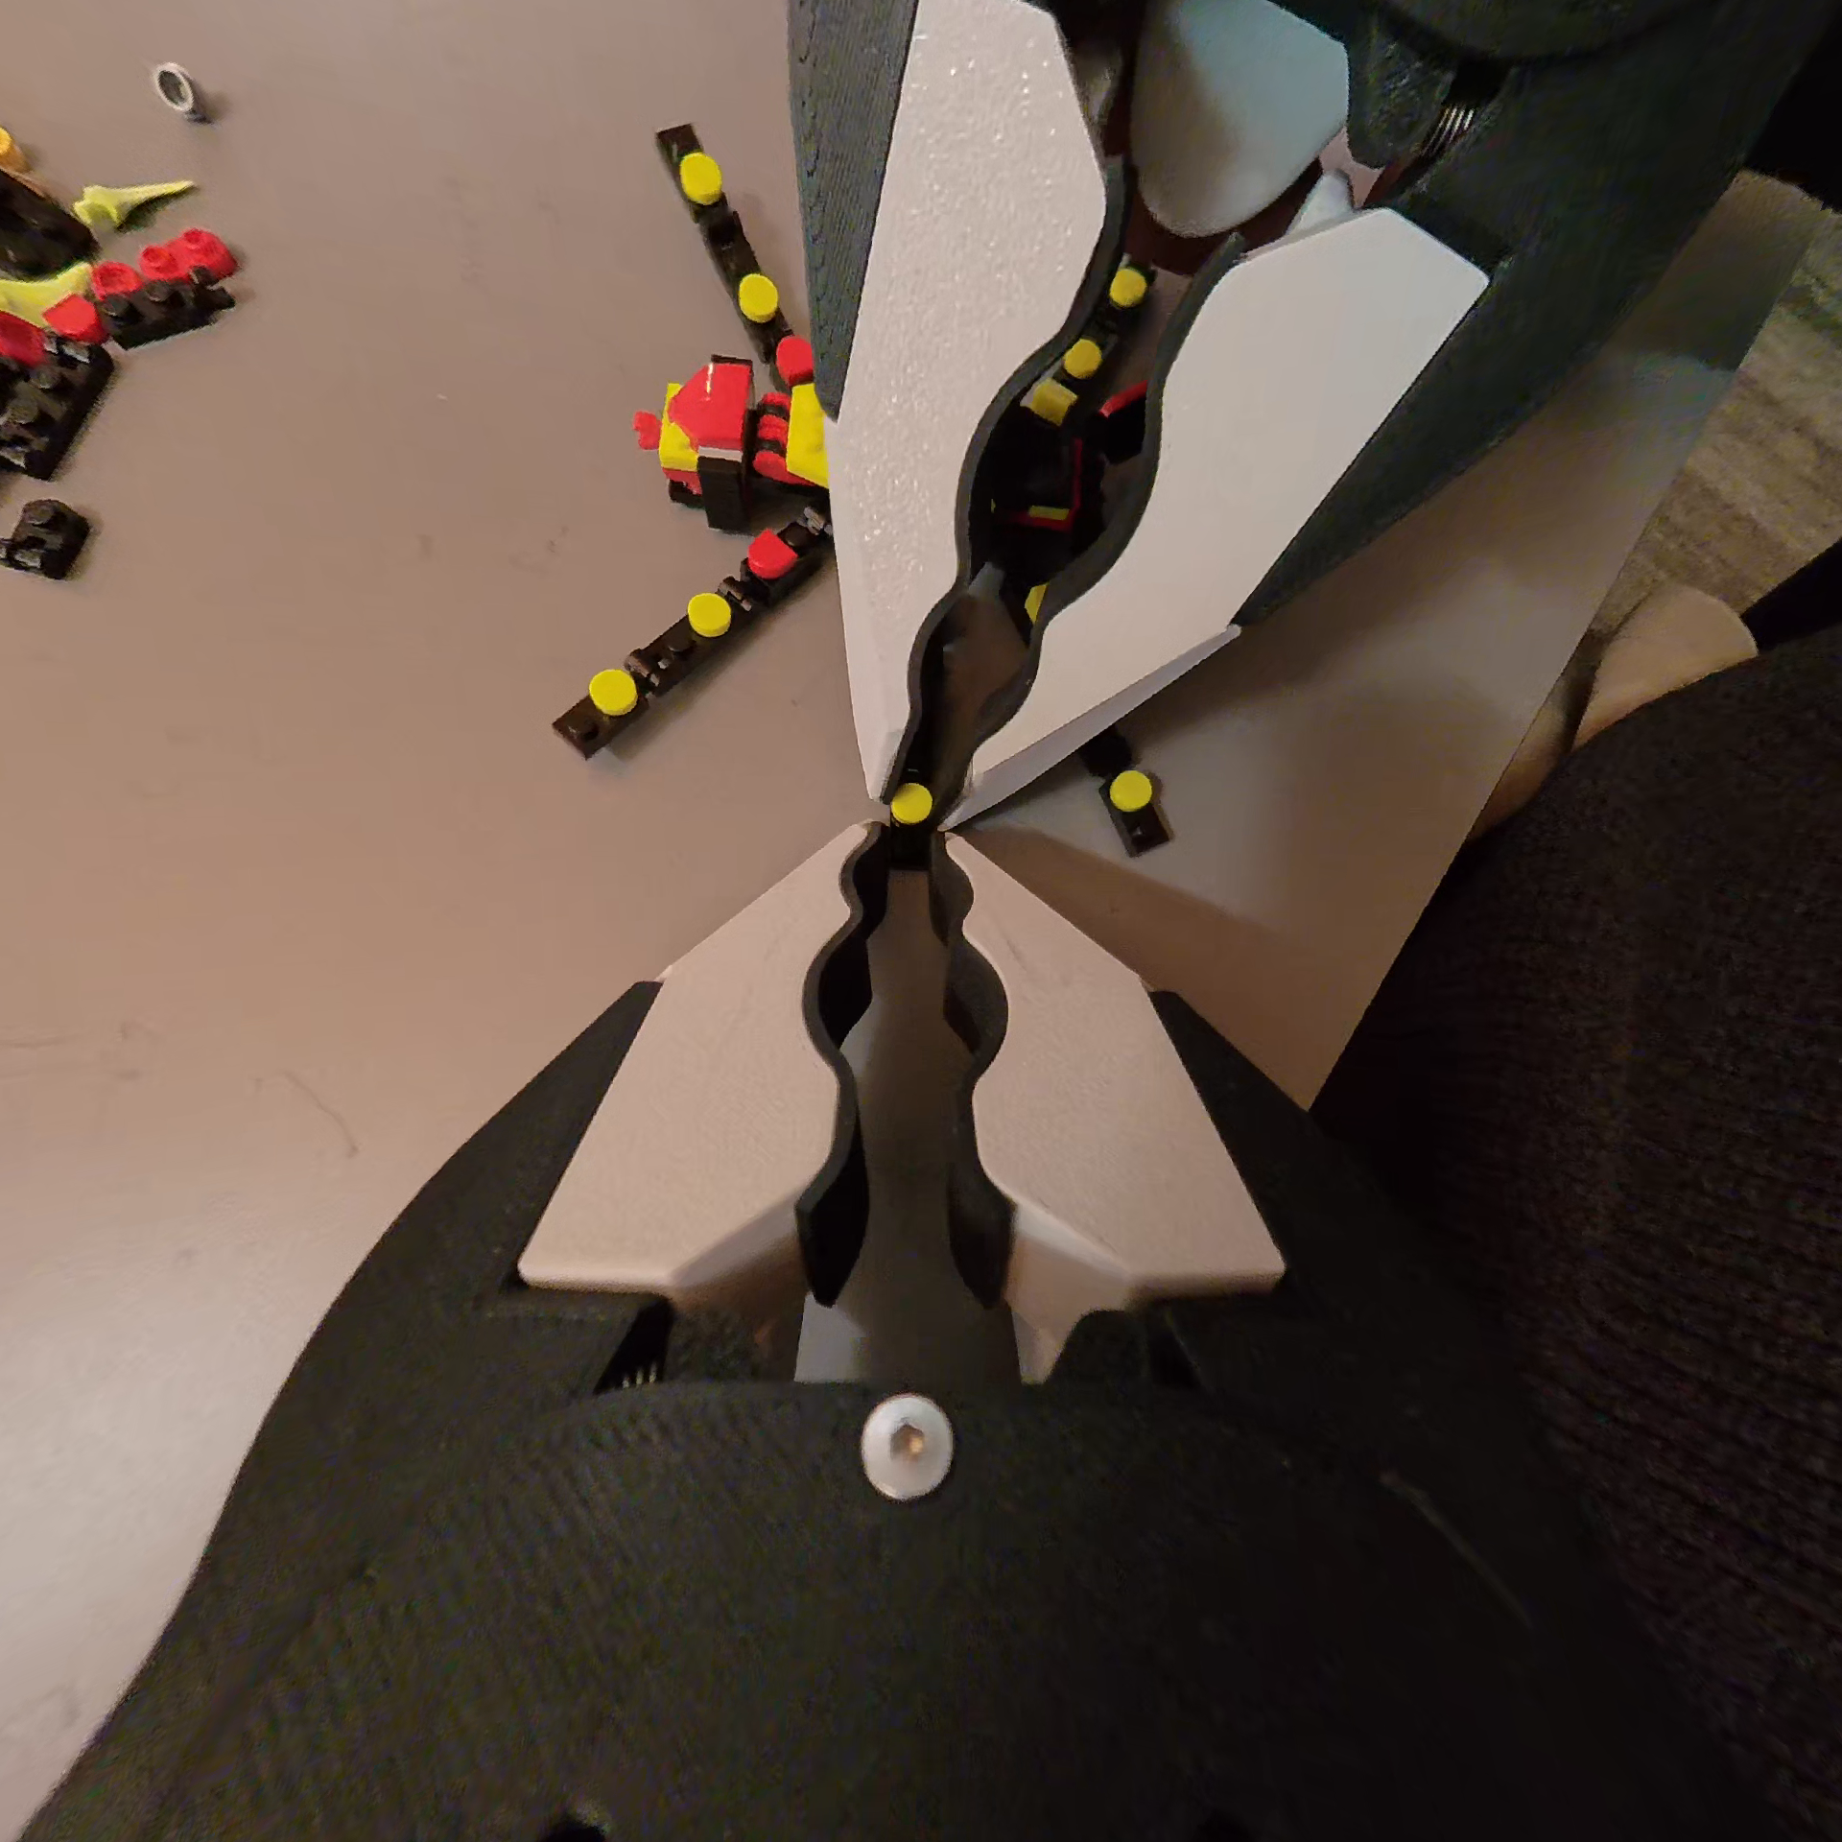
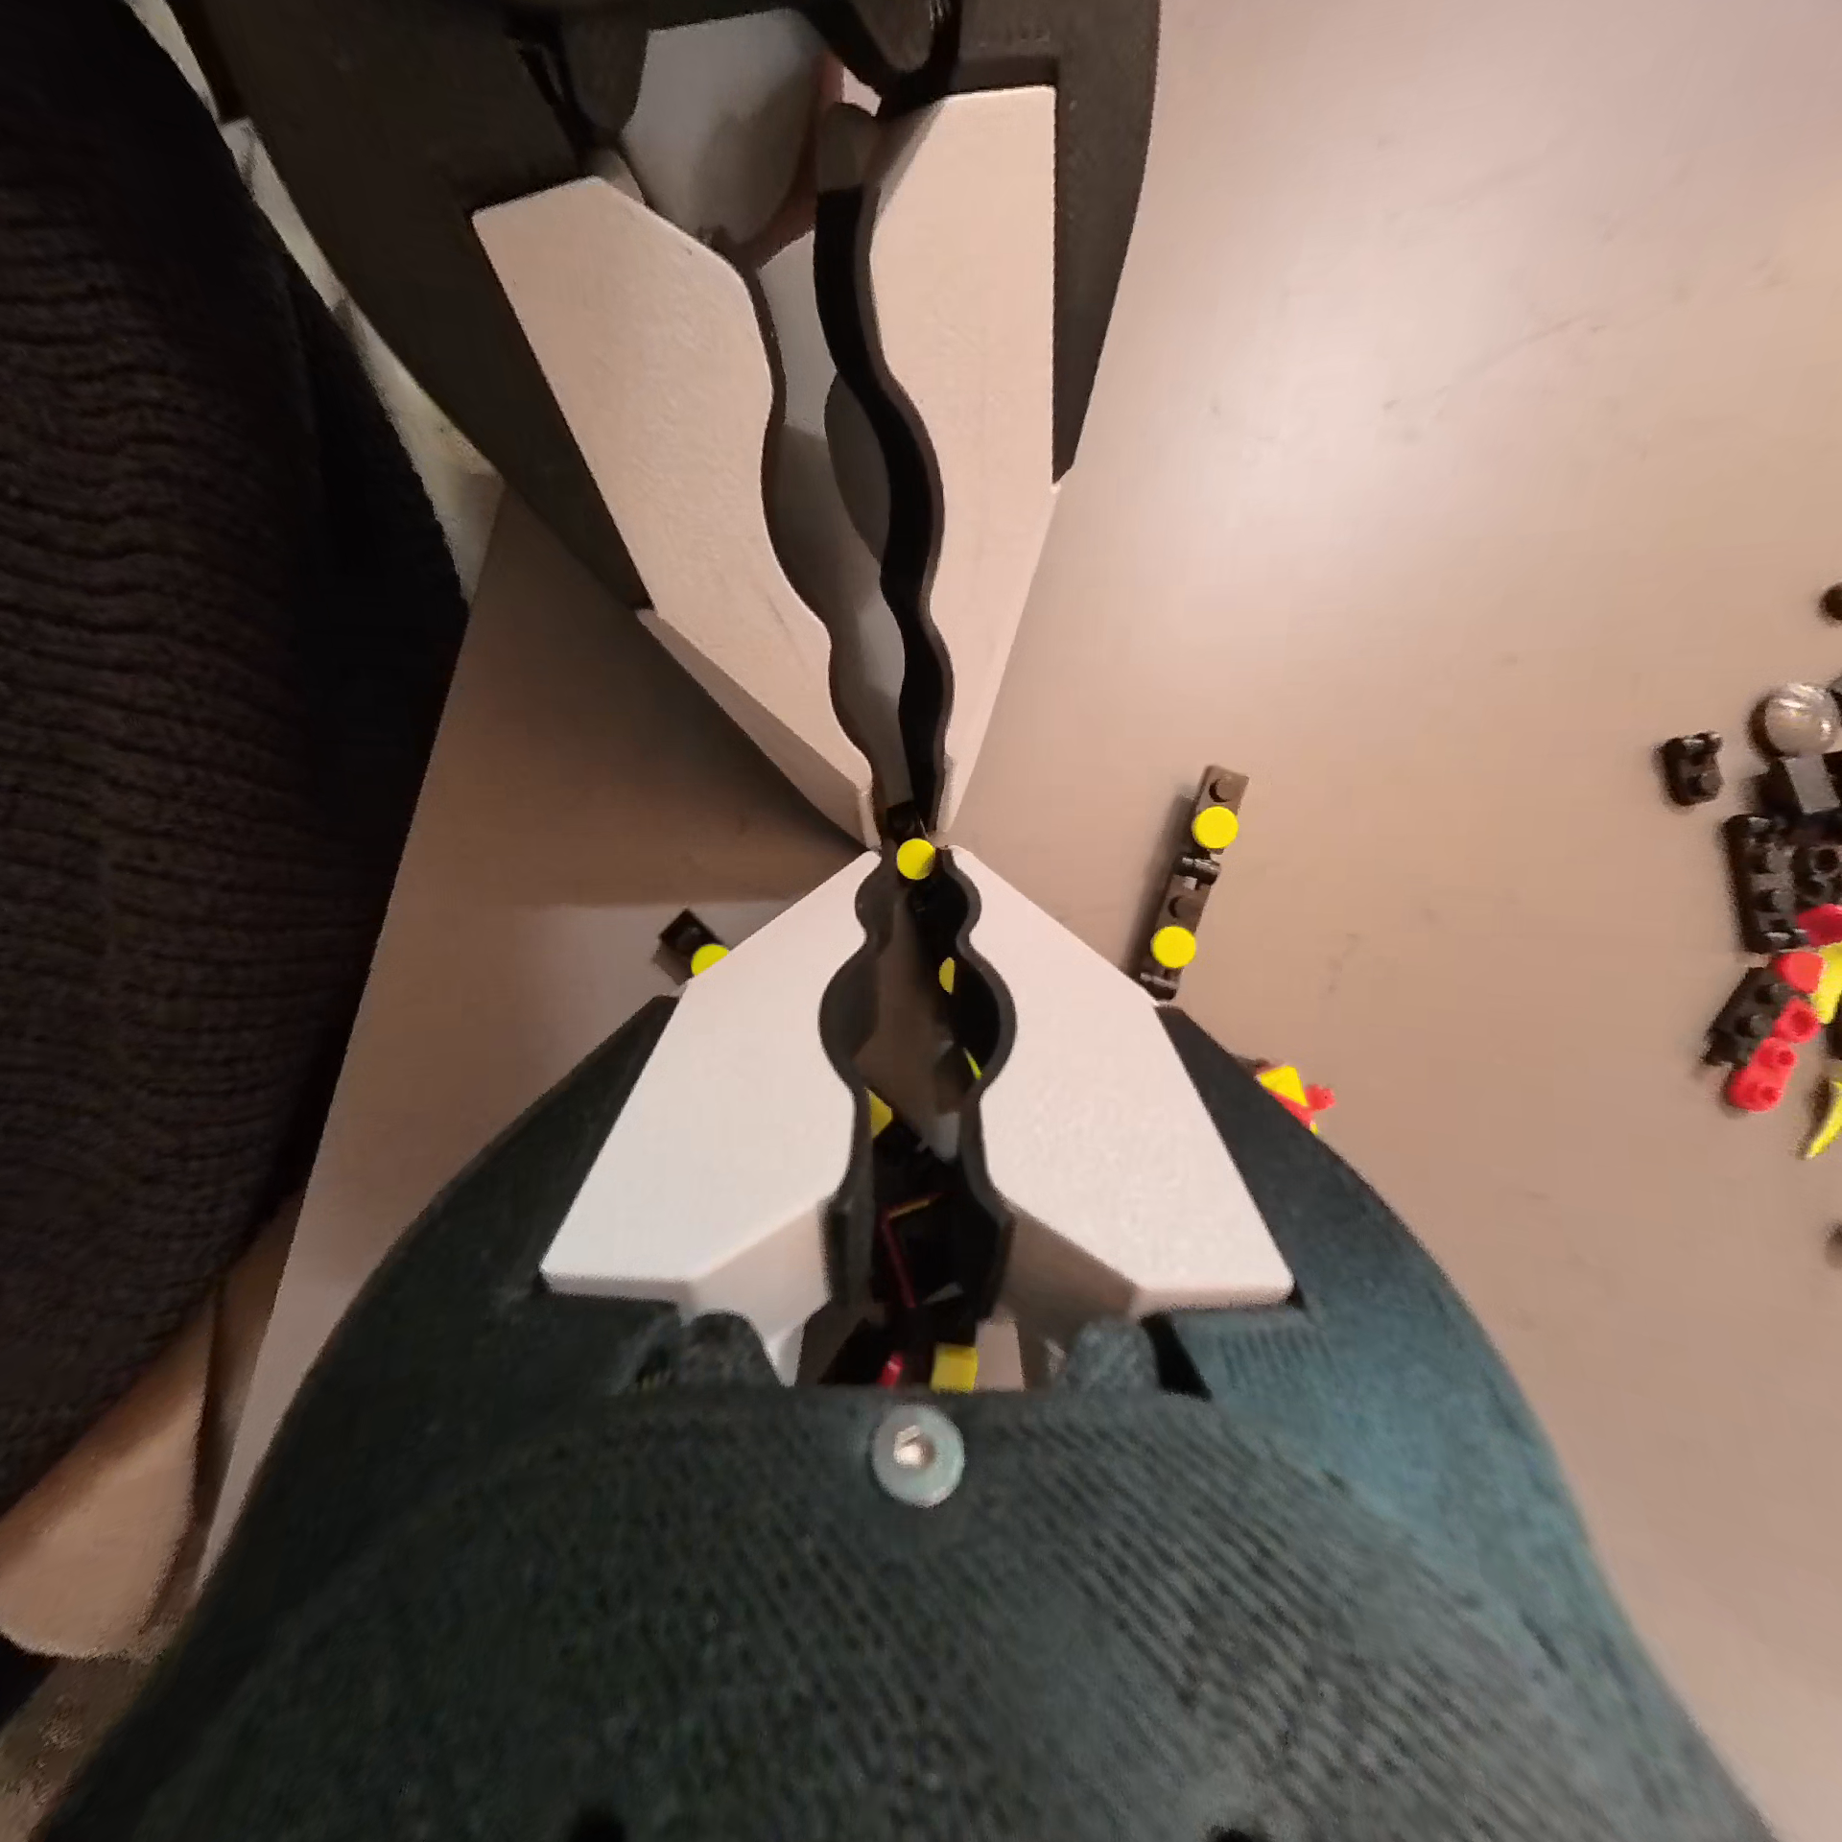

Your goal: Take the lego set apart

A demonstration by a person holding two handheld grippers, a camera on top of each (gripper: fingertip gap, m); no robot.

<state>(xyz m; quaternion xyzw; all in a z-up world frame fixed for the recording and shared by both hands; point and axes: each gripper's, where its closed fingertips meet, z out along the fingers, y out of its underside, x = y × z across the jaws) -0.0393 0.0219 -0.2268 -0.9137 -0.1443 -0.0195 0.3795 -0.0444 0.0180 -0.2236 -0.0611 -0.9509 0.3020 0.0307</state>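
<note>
A lego model with a red, yellow and black body lies on the grey table. Black leg strips with round yellow studs spread out from it. My left gripper and my right gripper meet tip to tip. Both are shut on one thin black strip with a yellow stud showing between the tips. In the right wrist view the right gripper comes from below and the left gripper from above, with the same stud between them. The rest of that strip is hidden by the fingers.
Loose red, black and yellow pieces lie at the far left, with a small metal ring and a single black piece. The same pile shows at the right. The table edge and a person's dark-clothed leg are close by. Both grippers' tips are close together, under 4 cm apart. The single black piece is about equally far from each gripper, around 15 centimeters. Look for it in the right wrist view too.
</note>
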